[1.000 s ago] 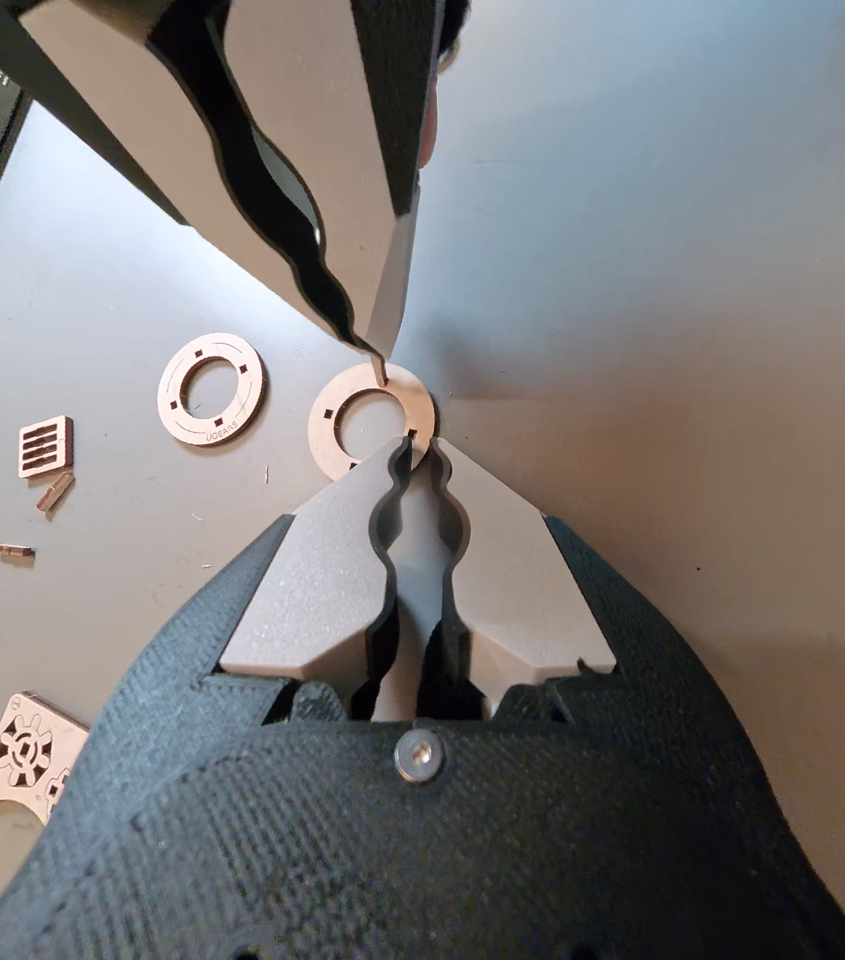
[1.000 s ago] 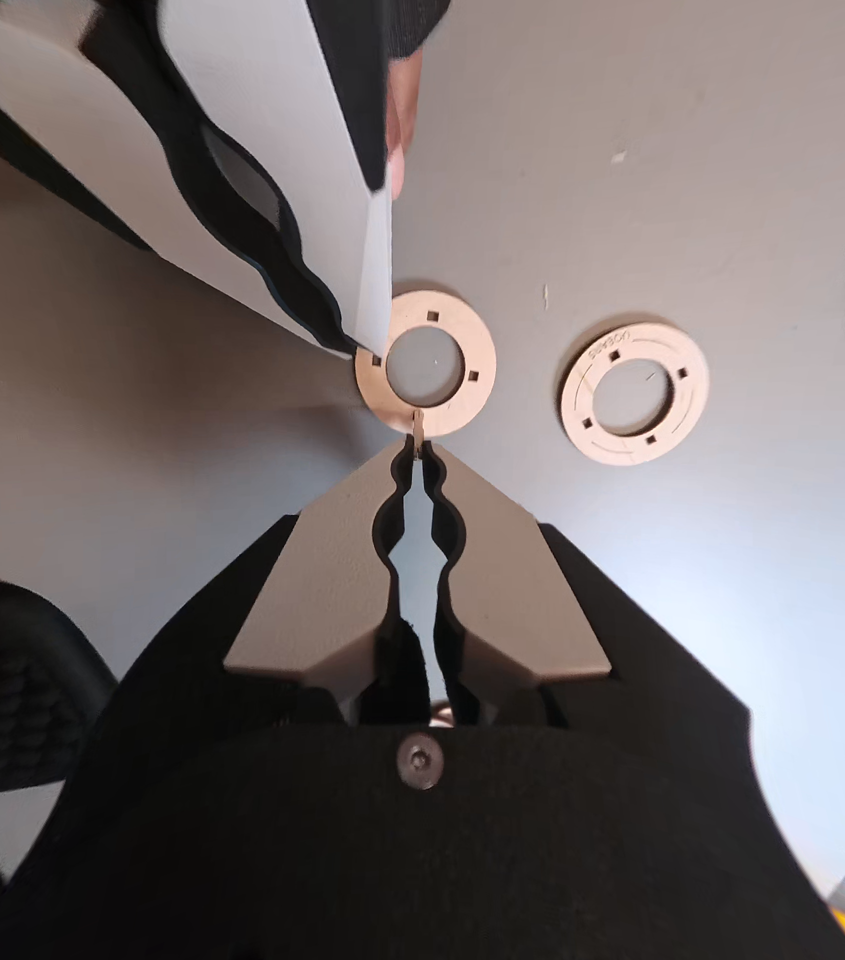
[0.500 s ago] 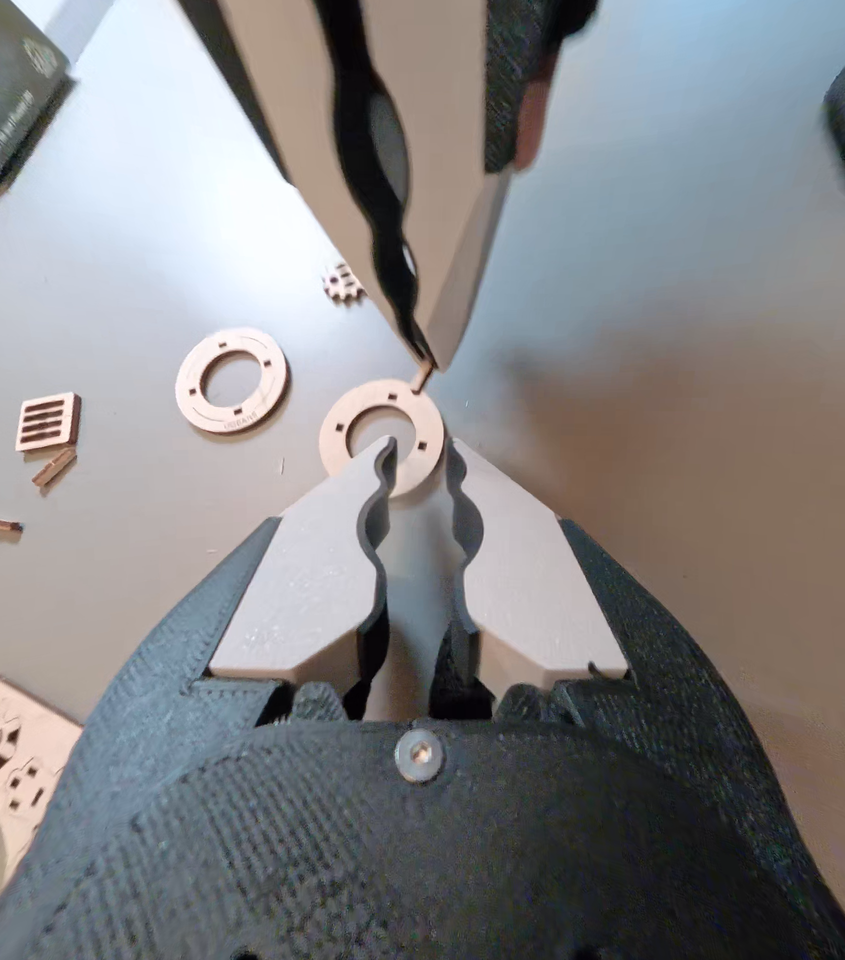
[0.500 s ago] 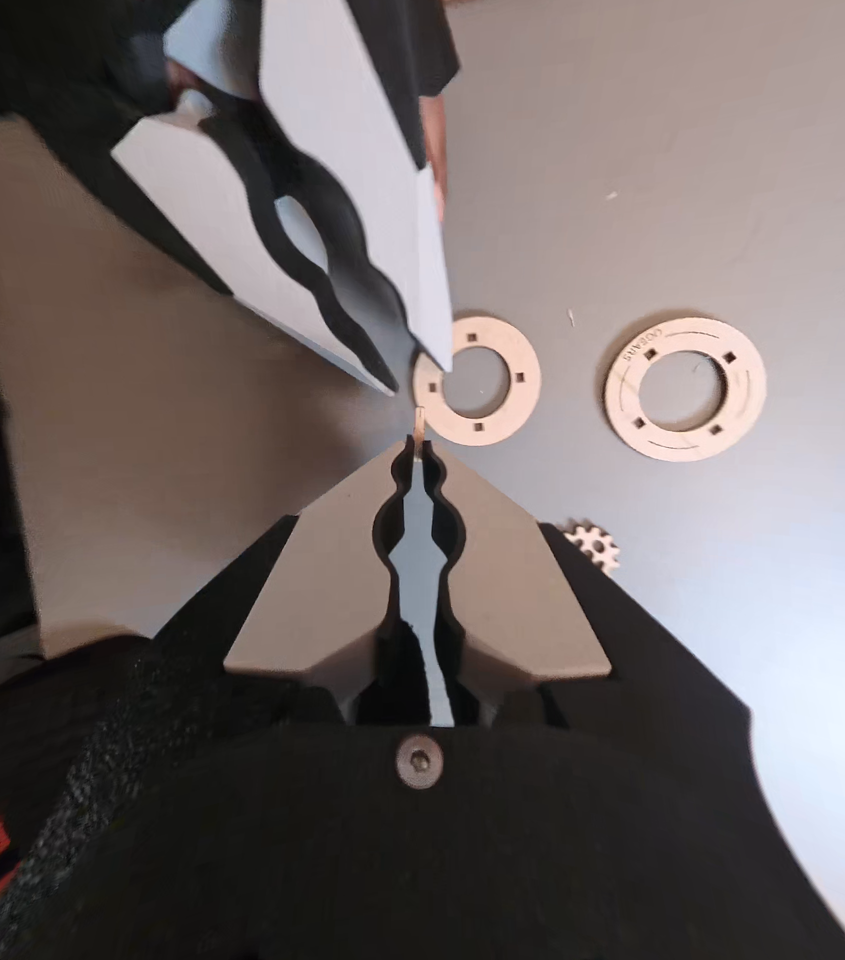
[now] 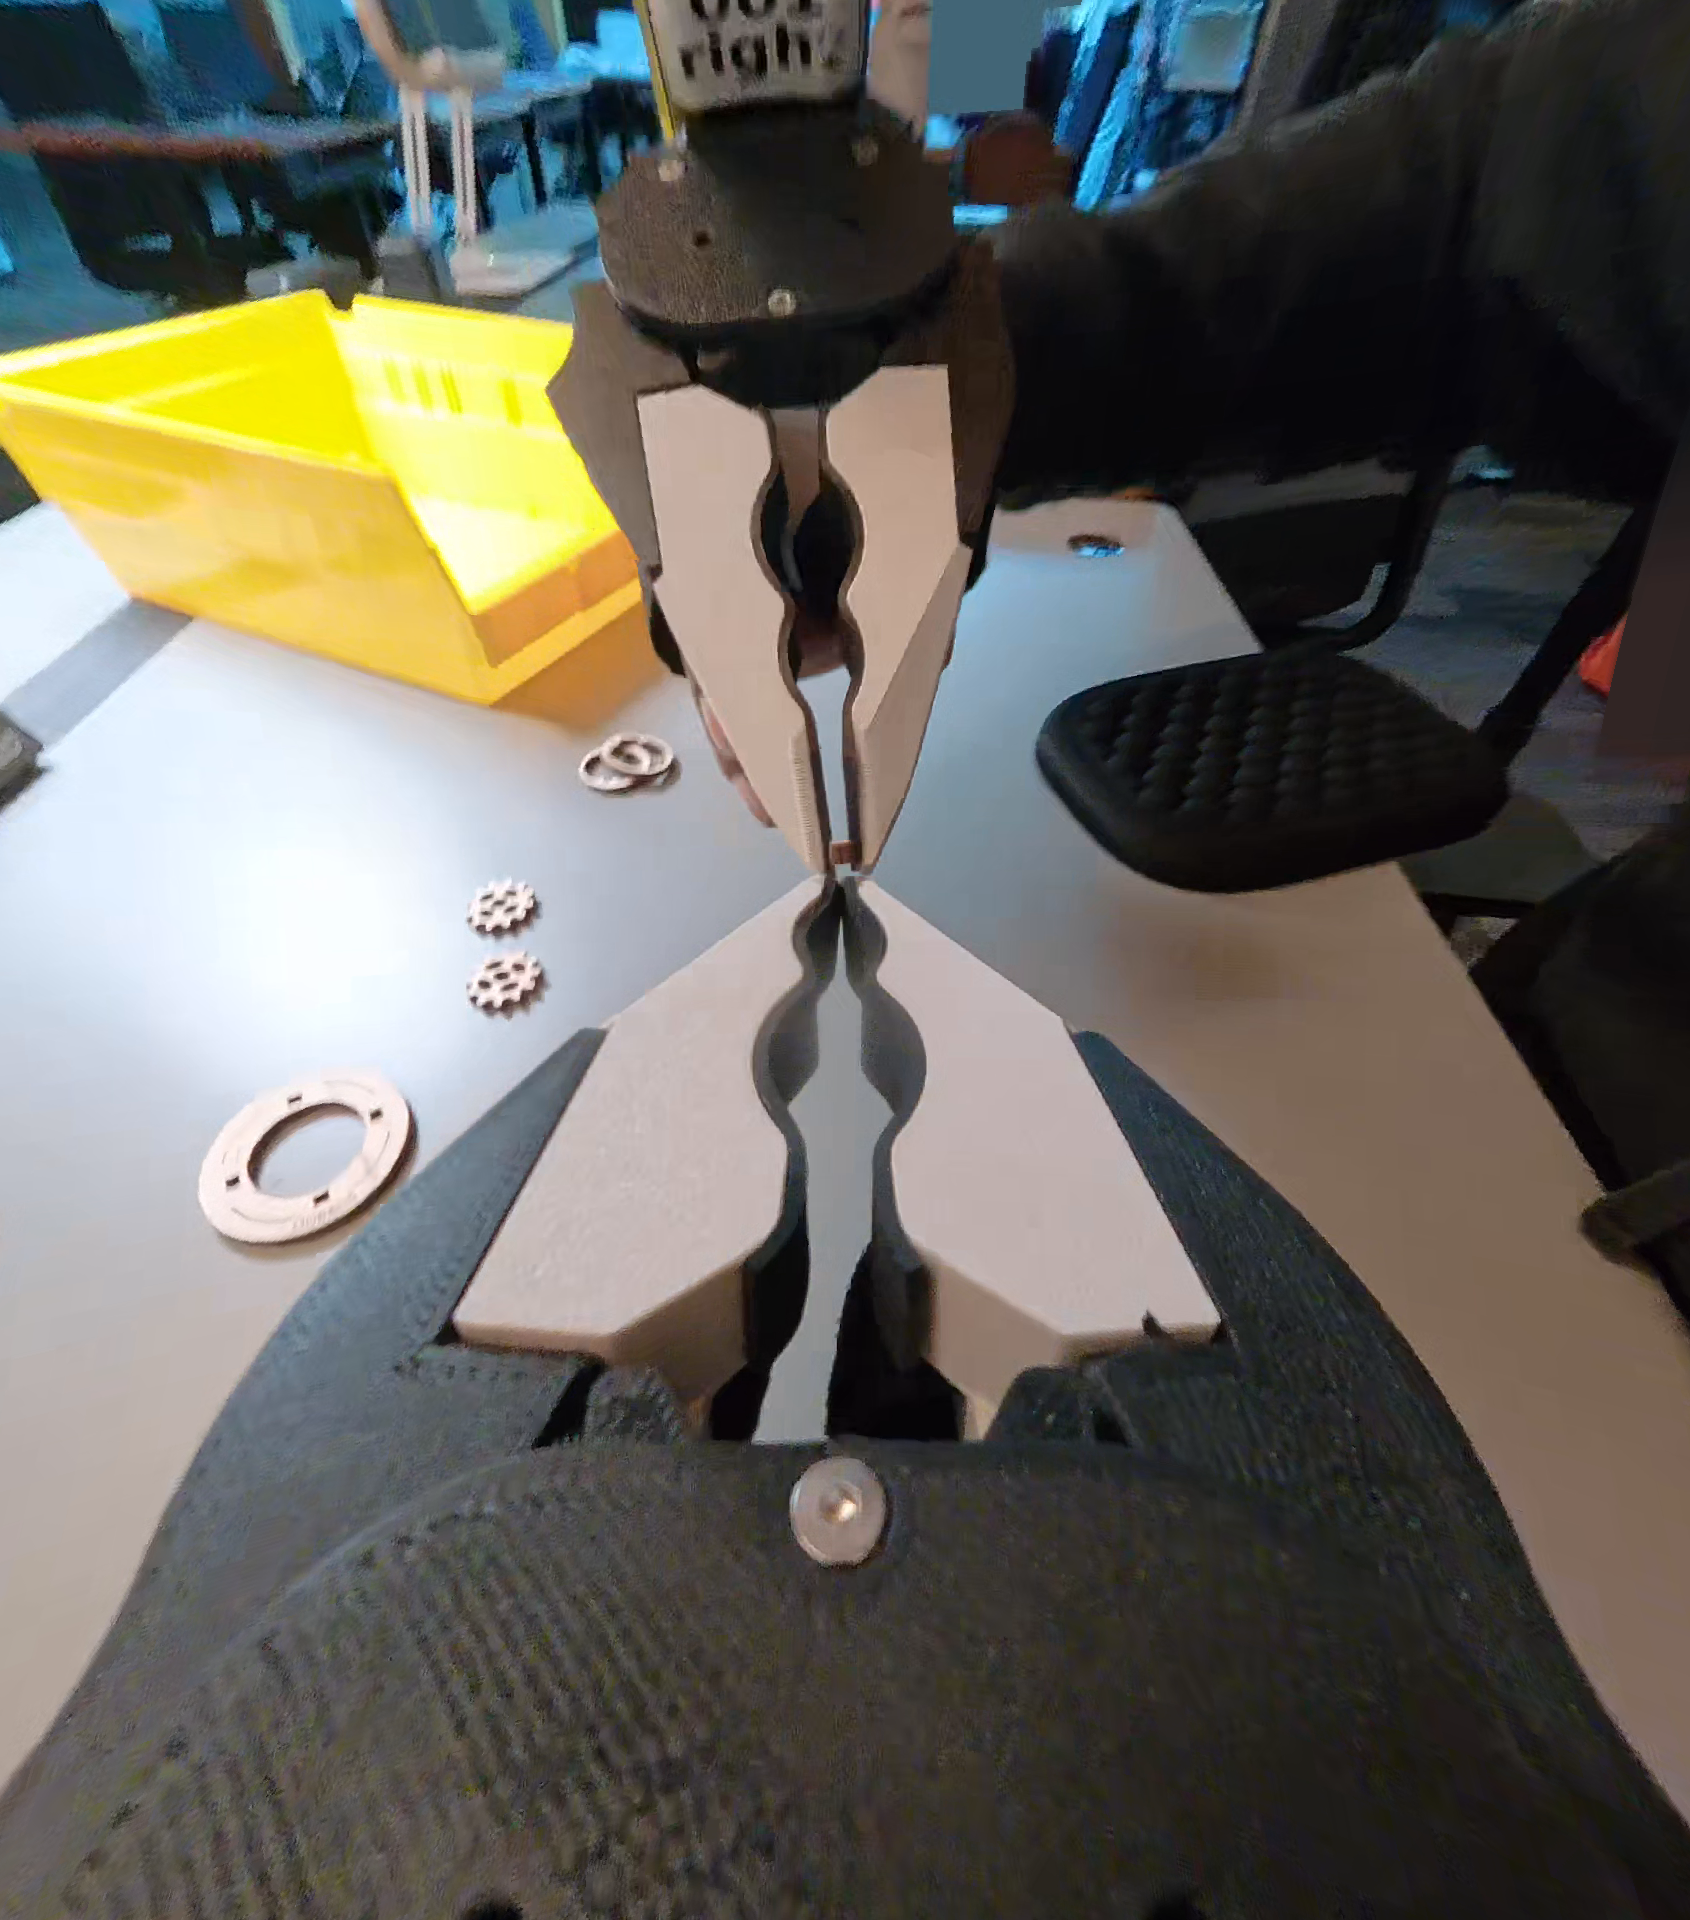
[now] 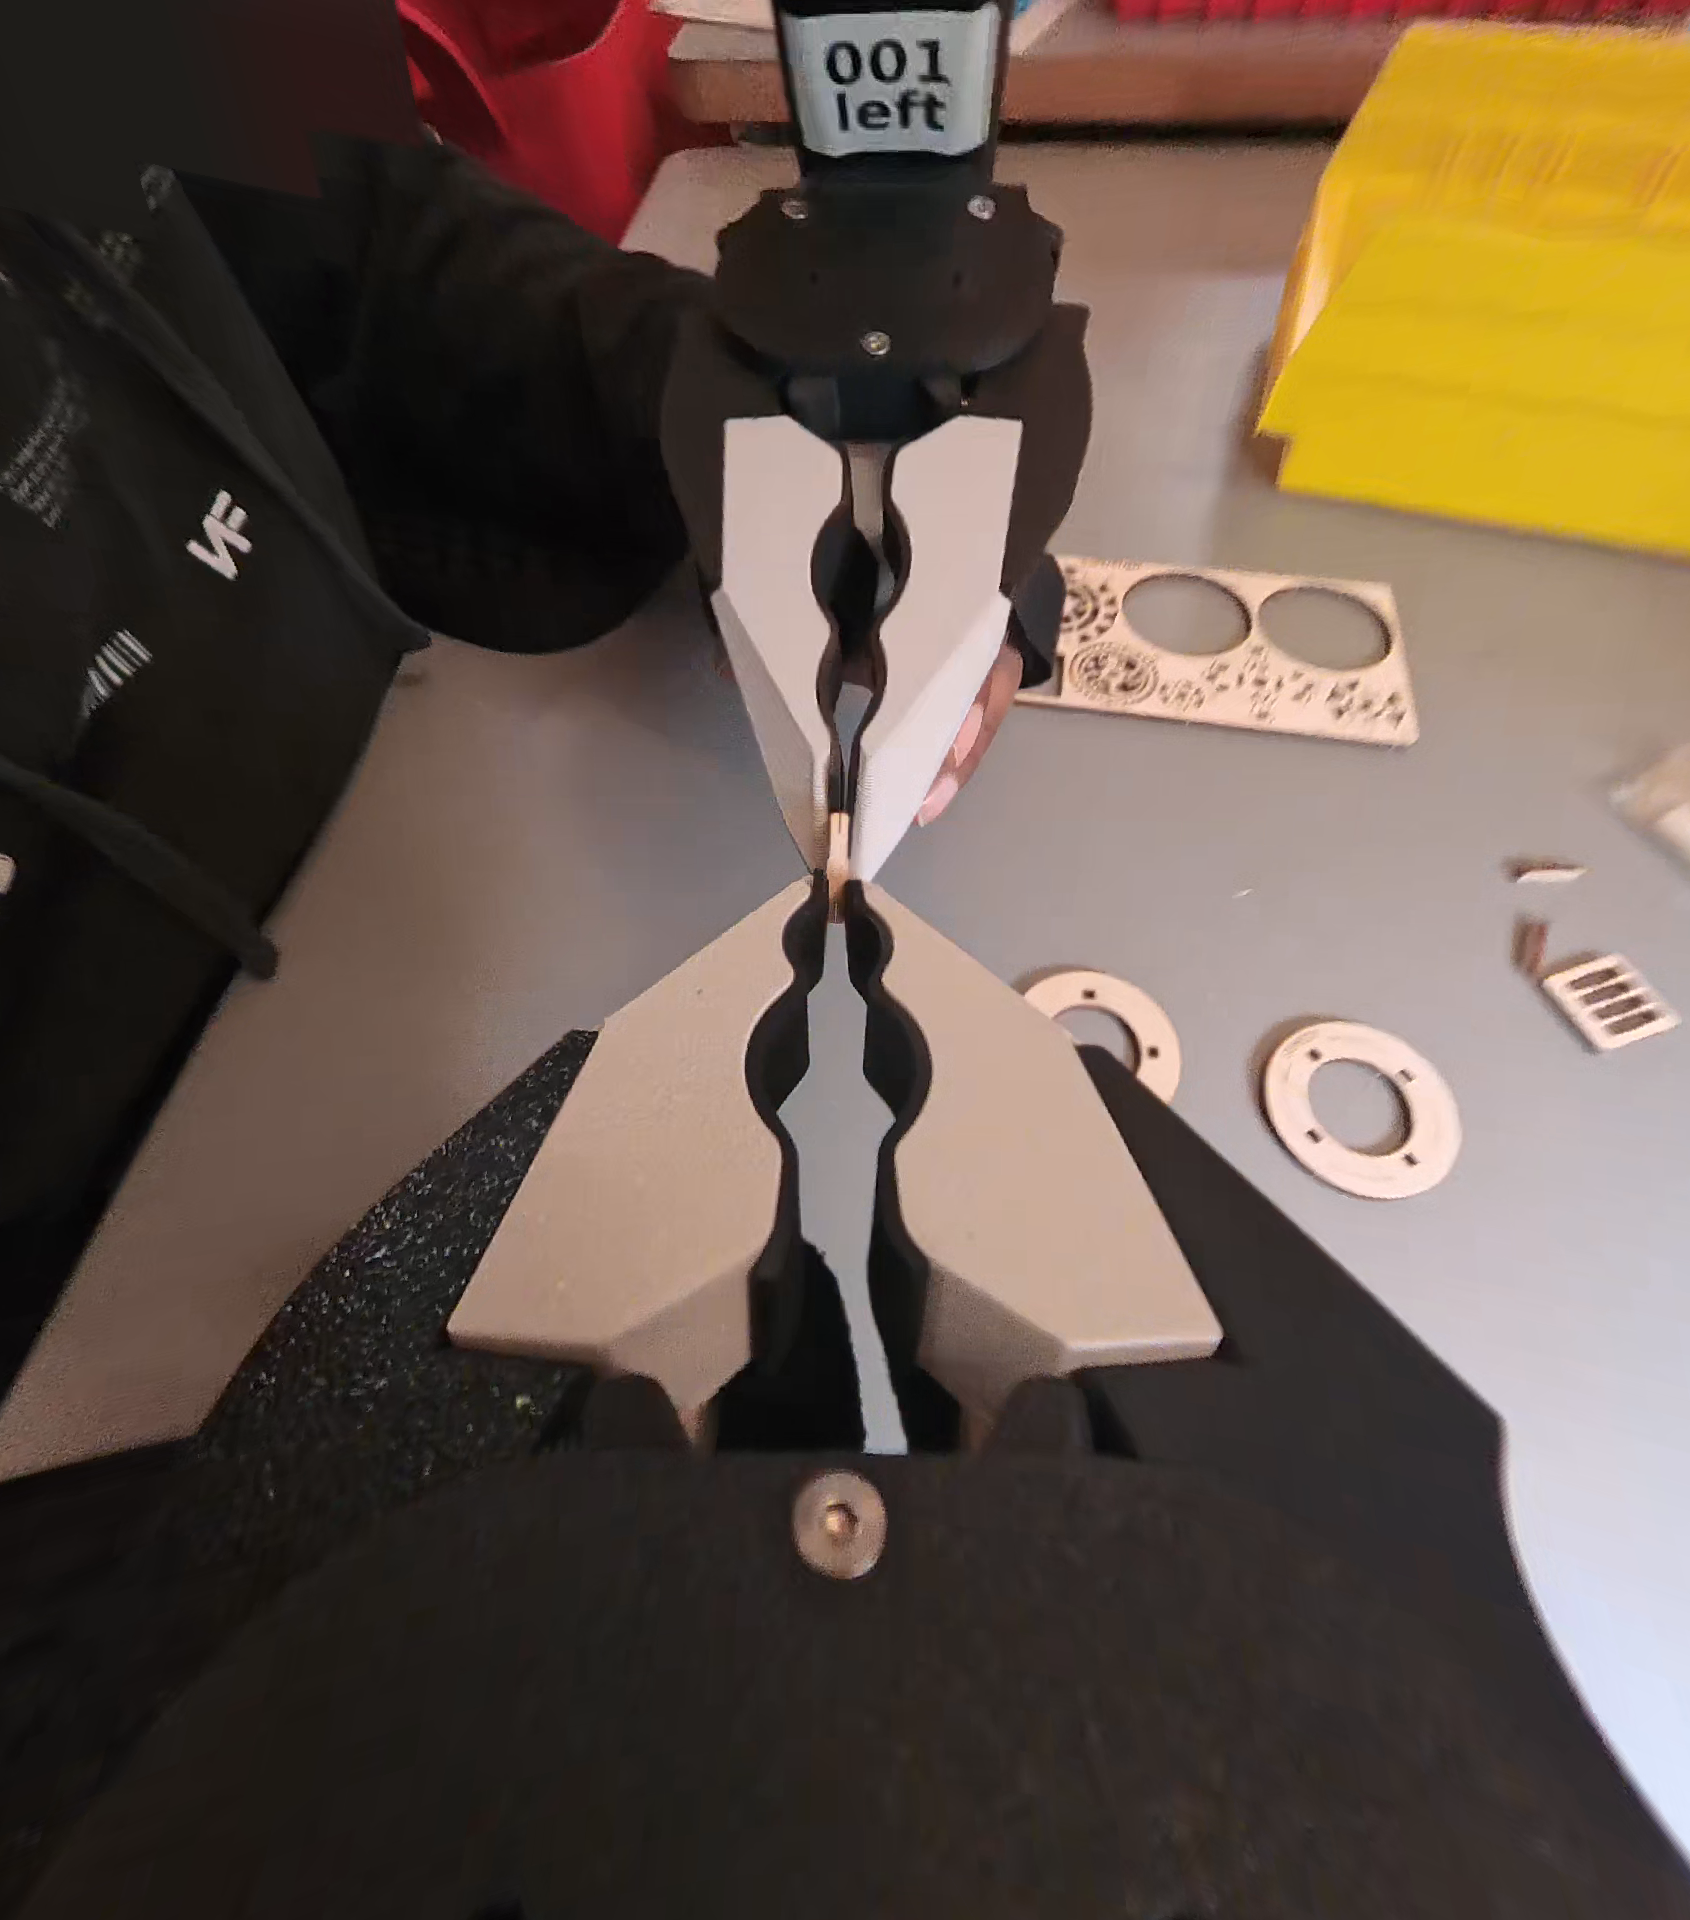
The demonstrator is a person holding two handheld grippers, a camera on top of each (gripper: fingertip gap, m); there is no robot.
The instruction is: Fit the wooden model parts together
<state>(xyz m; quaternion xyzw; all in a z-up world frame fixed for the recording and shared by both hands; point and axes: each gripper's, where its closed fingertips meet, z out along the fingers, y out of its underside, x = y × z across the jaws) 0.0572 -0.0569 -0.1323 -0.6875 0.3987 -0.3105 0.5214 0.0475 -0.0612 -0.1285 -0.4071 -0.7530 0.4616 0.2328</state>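
The left tongs pinch a thin wooden ring edge-on. Tip to tip, the right tongs pinch a tiny wooden peg (both high above the table), pointing straight at it.

It looks like an office or lab workroom: a plain grey desk bears a yellow plastic bin, a black mesh chair stands beside it, and more desks and chairs fill the blurred background.
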